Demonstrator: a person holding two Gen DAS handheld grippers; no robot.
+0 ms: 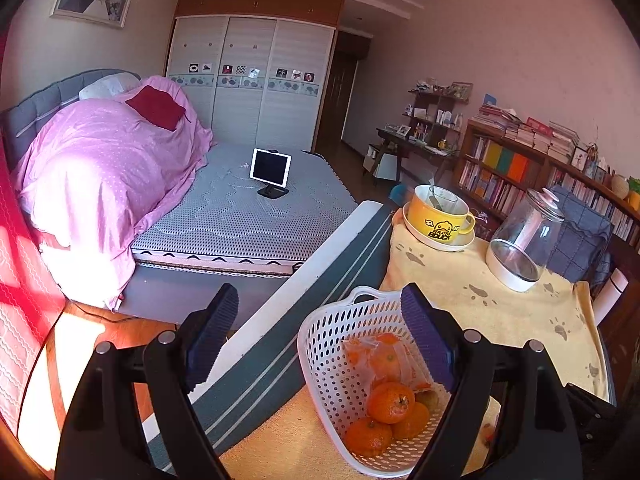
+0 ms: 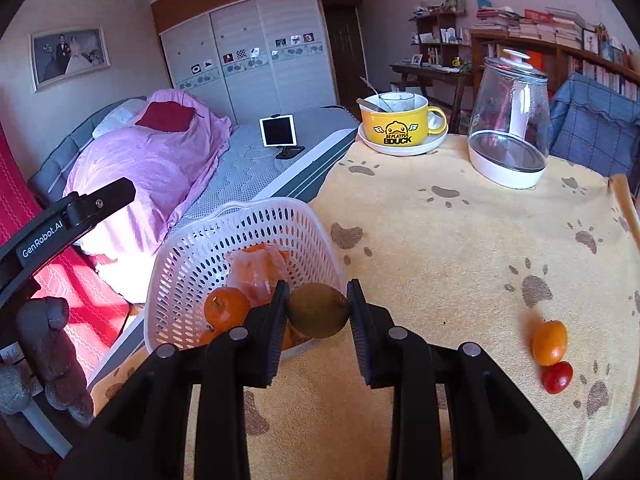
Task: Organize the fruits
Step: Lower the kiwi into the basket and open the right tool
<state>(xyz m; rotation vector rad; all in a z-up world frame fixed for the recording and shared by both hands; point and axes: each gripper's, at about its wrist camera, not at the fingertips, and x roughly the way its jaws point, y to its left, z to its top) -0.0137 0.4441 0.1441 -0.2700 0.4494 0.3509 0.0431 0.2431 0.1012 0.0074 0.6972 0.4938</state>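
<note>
A brown fuzzy kiwi is pinched between the black ribbed fingers of the right gripper, each pad pressed against one side of the fruit. The kiwi is held just above the near right rim of a white perforated plastic basket, which lies directly ahead of and to the left of these fingers. Inside the basket, just left of the left finger, an orange tangerine is seen, with a clear plastic bag of orange fruit behind it. Well off to the right of the fingers, a small oval orange kumquat is seen touching a red cherry tomato on a yellow paw-print cloth covering the table. Further ahead, a yellow duck-printed mug is set on a white saucer, with a clear glass kettle on a white base to its right.

The left gripper is held with its purple-padded fingers spread wide and nothing between them. Its right finger is seen over the same basket, in which several tangerines and the bag are piled. Beyond its left finger, a grey bed with a pink quilt and a propped white tablet is seen.
</note>
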